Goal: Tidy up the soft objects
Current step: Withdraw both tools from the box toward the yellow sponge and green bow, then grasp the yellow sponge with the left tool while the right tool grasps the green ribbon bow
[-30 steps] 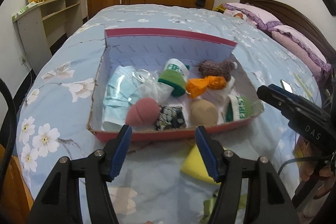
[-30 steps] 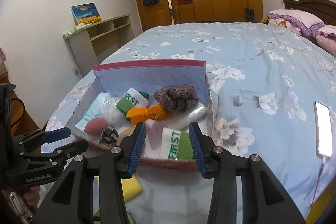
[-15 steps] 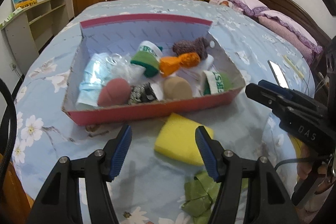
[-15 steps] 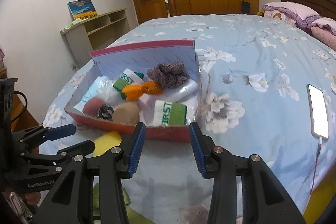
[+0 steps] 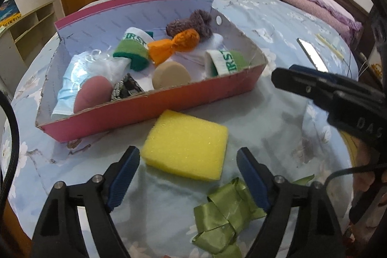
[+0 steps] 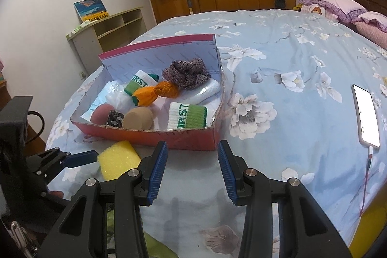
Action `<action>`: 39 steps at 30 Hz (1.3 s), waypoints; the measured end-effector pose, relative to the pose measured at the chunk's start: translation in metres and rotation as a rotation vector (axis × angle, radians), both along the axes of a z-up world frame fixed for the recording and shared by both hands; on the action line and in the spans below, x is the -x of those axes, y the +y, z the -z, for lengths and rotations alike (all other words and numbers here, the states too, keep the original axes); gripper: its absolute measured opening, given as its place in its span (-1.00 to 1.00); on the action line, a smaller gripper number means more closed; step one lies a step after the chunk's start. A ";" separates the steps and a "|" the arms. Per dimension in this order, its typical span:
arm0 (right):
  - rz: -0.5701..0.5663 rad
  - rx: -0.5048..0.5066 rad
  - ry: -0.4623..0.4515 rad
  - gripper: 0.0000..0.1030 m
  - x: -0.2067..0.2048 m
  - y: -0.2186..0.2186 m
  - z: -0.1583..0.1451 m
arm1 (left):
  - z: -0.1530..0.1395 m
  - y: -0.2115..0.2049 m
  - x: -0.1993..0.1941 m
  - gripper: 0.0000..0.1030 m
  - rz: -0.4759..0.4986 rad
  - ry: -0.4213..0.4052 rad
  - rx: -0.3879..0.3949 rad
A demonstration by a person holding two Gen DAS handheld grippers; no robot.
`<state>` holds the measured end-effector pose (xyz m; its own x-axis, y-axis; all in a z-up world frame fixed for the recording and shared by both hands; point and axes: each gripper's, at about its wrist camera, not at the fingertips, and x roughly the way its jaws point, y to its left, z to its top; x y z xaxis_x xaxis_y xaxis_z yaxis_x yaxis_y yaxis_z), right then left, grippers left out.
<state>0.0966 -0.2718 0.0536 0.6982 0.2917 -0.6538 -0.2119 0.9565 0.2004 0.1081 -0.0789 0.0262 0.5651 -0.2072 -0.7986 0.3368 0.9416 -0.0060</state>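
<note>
Left claw: the left gripper [image 5: 187, 175] points down at the bed, its blue-padded jaws are wide and opening, and nothing is pressed between them.
Sponge: the yellow rectangular foam sponge [image 5: 187, 144] lies flat on the blue flowered bedcover [image 6: 278, 59], just in front of the box – its near edge sits between the tips of the left claw, but the pads do not touch it.
Ribbon: a crumpled green satin ribbon [image 5: 225, 212] lies on the cover beside the right finger of the left claw, nearer to the camera than the sponge.
Box: the shallow red cardboard box [image 5: 150, 108] stands on the bed and holds rolled green-and-white socks [image 5: 223, 61], an orange knotted cloth [image 5: 176, 46], a brownish knitted piece [image 6: 186, 73], a pink egg-shaped sponge [image 5: 93, 93] and a round beige sponge [image 5: 170, 75].
Right claw: the right gripper [image 6: 191, 168] hovers before the near right corner of the box, its jaws half open and empty.
Phone: a lit smartphone [image 6: 366, 116] lies on the cover, well apart on the right.
</note>
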 end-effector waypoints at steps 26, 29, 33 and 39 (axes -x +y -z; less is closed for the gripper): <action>-0.012 -0.011 0.033 -0.15 0.000 0.004 0.012 | 0.017 0.008 -0.011 0.43 -0.031 0.033 0.036; -0.013 -0.010 0.034 -0.15 0.003 0.005 0.012 | 0.011 0.011 -0.009 0.43 -0.039 0.024 0.049; -0.016 -0.007 0.034 -0.15 0.006 0.007 0.011 | 0.002 0.018 -0.002 0.42 -0.058 0.008 0.053; -0.038 -0.010 0.039 -0.15 0.014 0.014 0.008 | -0.011 0.036 0.009 0.42 -0.093 -0.016 0.064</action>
<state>0.0823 -0.2579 0.0452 0.6609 0.3240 -0.6769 -0.2397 0.9459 0.2187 0.0987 -0.0432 0.0371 0.5967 -0.2033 -0.7763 0.2482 0.9667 -0.0624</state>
